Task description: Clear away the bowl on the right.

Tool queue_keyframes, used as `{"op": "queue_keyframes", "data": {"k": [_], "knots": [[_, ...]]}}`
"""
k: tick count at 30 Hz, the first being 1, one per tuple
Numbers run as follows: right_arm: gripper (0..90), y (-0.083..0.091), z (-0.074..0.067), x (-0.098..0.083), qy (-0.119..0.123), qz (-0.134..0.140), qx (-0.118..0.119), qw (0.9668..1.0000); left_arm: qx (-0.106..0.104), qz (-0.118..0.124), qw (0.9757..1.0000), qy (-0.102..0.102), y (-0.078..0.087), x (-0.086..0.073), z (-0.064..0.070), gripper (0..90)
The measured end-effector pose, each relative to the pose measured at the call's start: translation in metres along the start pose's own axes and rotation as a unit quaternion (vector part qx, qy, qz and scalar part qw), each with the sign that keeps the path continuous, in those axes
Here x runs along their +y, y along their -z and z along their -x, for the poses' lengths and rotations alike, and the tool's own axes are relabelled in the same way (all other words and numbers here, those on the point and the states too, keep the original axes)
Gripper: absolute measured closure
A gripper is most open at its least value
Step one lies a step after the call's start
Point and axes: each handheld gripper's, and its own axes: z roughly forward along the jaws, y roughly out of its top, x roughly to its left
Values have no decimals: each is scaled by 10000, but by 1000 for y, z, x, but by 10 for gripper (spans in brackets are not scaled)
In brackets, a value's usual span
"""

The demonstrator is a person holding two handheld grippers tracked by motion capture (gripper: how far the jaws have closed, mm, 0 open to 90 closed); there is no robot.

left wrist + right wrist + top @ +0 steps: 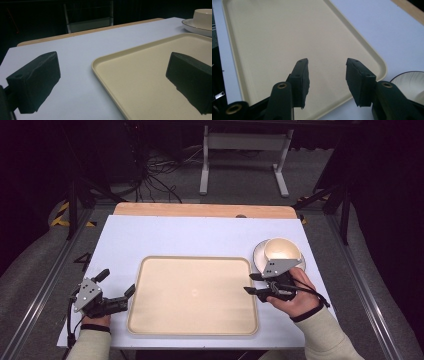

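A cream tray (192, 295) lies empty in the middle of the white table. To its right stands a cream bowl (282, 249) on a dark-rimmed plate (257, 256). My left gripper (116, 282) rests at the tray's left edge, open wide, one jaw over the white surface and one over the tray (150, 75). My right gripper (250, 283) is open at the tray's right edge, just in front of the plate, and points left over the tray (274, 37). Nothing is between either pair of jaws. The bowl (203, 15) and plate (195, 27) sit far right in the left gripper view.
A wooden strip (200, 210) runs along the table's far edge. Beyond it are a white desk frame (245, 150) and cables (155, 175) on the floor. Metal rails (40, 290) flank the table. The plate's rim (409, 82) sits beside my right jaw.
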Motion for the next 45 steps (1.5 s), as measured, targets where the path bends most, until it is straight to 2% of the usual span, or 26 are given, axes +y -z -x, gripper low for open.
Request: {"op": "queue_keyframes", "data": {"k": [3,5,6,8,14,16,19,22,30,41,45], "knots": [[532,-1,6,3,-45,-236,113,9996,7,-7,10000,0,0,0,0,2],[532,-1,8,4,-46,-291,133,9995,7,-7,10000,1,0,0,0,2],[532,-1,12,5,-81,-415,179,9989,8,-10,10000,-1,0,0,0,2],[532,-1,15,6,-62,-531,161,9984,7,-7,10000,-2,0,0,0,2],[532,2,26,9,-16,-737,151,9972,31,-50,10000,12,-1,0,1,2],[519,4,34,9,-67,-684,229,9974,31,-68,10000,-13,-1,0,2,2],[531,8,40,10,-74,-704,220,9972,23,-68,10000,-14,-1,0,2,2],[536,13,51,12,-134,-800,145,9966,27,-86,10000,25,-1,0,1,2],[541,16,66,13,-158,-1024,-55,9946,13,-85,10000,36,0,0,1,2],[548,26,95,14,-262,-1141,-223,9929,20,-103,9999,33,-1,0,1,2],[552,29,105,13,-363,-1238,-309,9912,20,-96,9999,47,-1,0,1,2]]}}
